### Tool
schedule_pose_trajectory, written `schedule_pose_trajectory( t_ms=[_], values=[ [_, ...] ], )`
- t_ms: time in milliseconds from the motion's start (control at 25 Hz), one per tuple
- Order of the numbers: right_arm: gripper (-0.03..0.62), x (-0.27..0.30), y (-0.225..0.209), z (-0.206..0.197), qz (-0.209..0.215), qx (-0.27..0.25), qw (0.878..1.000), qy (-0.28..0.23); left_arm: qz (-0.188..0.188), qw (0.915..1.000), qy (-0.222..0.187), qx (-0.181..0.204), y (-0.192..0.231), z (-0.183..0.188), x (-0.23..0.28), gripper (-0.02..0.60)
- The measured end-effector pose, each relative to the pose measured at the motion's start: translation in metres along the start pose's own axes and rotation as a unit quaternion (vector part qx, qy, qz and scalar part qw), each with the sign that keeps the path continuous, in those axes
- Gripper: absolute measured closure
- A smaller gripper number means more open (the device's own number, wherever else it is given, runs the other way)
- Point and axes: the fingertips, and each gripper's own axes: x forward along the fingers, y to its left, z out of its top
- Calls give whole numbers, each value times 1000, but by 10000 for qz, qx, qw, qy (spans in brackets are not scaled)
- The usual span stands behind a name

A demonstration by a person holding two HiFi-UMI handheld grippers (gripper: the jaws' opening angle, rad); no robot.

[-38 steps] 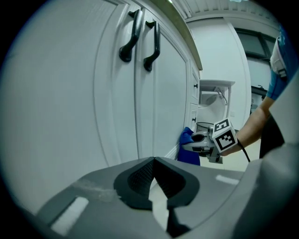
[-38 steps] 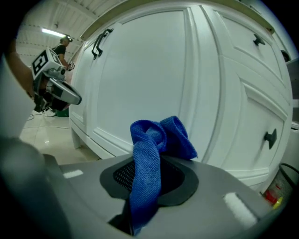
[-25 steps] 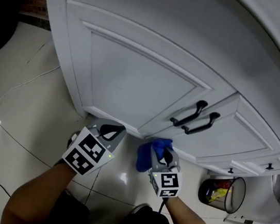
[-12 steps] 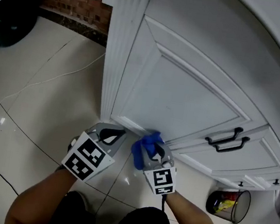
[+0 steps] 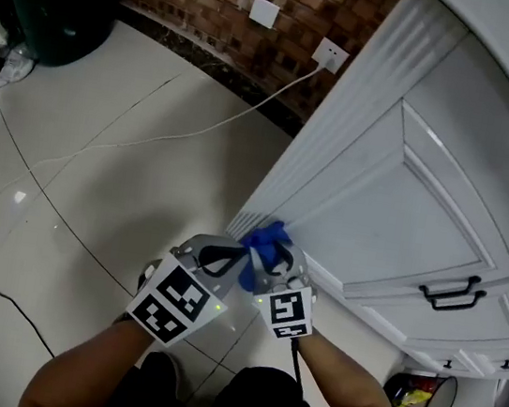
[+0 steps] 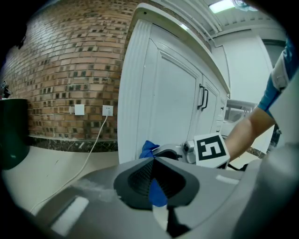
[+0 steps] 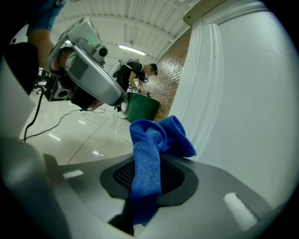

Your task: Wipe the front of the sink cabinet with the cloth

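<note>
Cloth [image 7: 159,135] tight in right hand-held gripper [image 7: 148,182], seemingly against cabinet [image 5: 406,202] (left hand-held gripper [image 6: 158,183] closed).

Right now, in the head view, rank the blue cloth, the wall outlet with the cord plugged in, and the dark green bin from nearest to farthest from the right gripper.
1. blue cloth: clamped in the right gripper itself.
2. wall outlet: ahead, at top centre.
3. dark green bin: far off at top left.
</note>
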Motion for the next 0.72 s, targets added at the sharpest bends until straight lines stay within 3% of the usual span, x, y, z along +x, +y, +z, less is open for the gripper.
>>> schedule_pose_trajectory(
  t_ms=[280, 480, 600, 720],
  values=[
    [494, 46, 3, 31, -202, -127, 9994, -264, 220, 9996, -26, -187, 21, -13, -29, 575],
    [496, 69, 17, 30, -243, -260, 9993, -102, 365, 9984, -214, -363, 32, -7, -40, 575],
    [496, 59, 20, 35, -168, -67, 9997, -139, 307, 9987, -280, -299, 27, -1, -37, 575],
    [496, 33, 12, 41, -175, 514, 9982, -263, 272, 9988, -309, -247, 21, 7, -26, 575]
  ],
)
